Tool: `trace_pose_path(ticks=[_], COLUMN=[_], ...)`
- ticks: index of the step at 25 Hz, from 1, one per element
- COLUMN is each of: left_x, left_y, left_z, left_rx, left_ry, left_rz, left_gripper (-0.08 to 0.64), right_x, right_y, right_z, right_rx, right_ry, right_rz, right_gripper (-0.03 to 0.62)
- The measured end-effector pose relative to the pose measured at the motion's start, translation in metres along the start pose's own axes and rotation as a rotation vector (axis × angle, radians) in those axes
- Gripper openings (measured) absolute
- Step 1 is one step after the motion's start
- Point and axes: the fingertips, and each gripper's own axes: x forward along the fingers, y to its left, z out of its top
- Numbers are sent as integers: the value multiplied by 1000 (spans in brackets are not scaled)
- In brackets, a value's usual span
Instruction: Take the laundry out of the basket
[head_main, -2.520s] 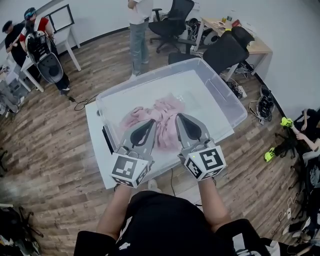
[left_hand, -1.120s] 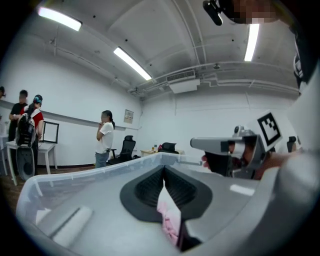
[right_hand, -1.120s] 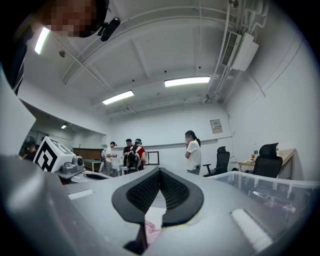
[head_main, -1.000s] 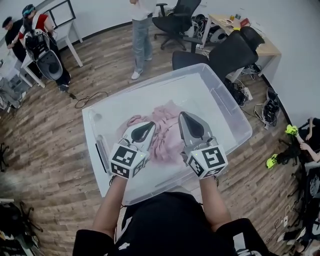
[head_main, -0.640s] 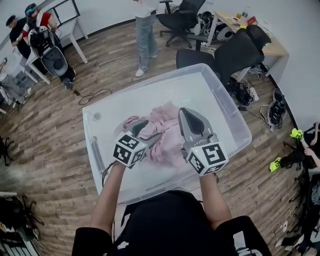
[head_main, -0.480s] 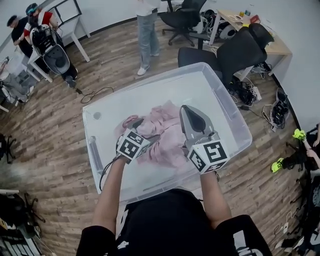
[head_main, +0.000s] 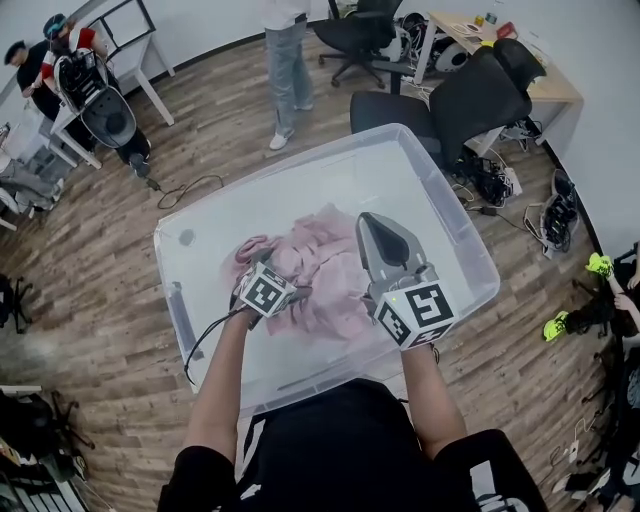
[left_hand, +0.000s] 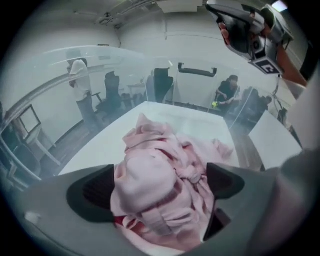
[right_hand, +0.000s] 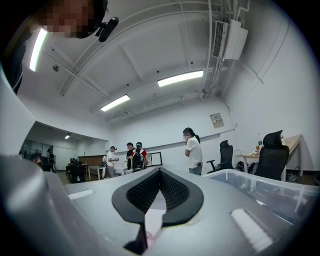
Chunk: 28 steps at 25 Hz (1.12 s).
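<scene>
The pink laundry (head_main: 322, 268) is bunched near the middle of the clear basket (head_main: 445, 190). The left tool (left_hand: 161, 186) is pitched down into the heap. Its jaws have just been opening and stand spread wide, with a fold of cloth bulging between the pads — enclosed, but not yet pinched. The right tool (right_hand: 160, 175) is held level above the heap's right side, jaws pressed together on nothing. The left is judged the nearer — only a closing seems called for.
</scene>
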Motion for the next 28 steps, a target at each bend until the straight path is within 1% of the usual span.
trace_pose_path(ticks=[3,7,10,14,19,20,21,24,27,28], left_x=[12,25,37,51,54,54,54,52,45,43], left_y=[4,5,1,-3,-3,-4,-5,-7,-5,-4], left_z=[-8,-10,-14,-17,-17,-16,-17,-15,-7,-5], left_rx=[15,15,1,-31,-37,-43,-50,-68,-90,-96], left_ry=[47,71,69,39,53,62,70,74,42,30], left_rz=[7,-23,-53,-99,-105,-105,-105,-98,-56,-47], left_gripper=[581,583,583,583,581,571,551,451,271,251], right_x=[2,5,3,2,4,4,4,3,2,2], right_y=[-1,-2,-4,-6,-8,-9,-9,-12,-13,-13], right_z=[0,1,-2,-7,-10,-10,-11,-12,-14,-14], right_rx=[-6,-17,-23,-27,-24,-23,-23,-20,-20,-20], right_ry=[5,13,24,35,45,47,48,47,46,46], right_rz=[0,-1,-12,-24,-39,-40,-42,-46,-50,-50], right_gripper=[-5,-5,-5,-5,-5,-5,-5,-5,-5,-5])
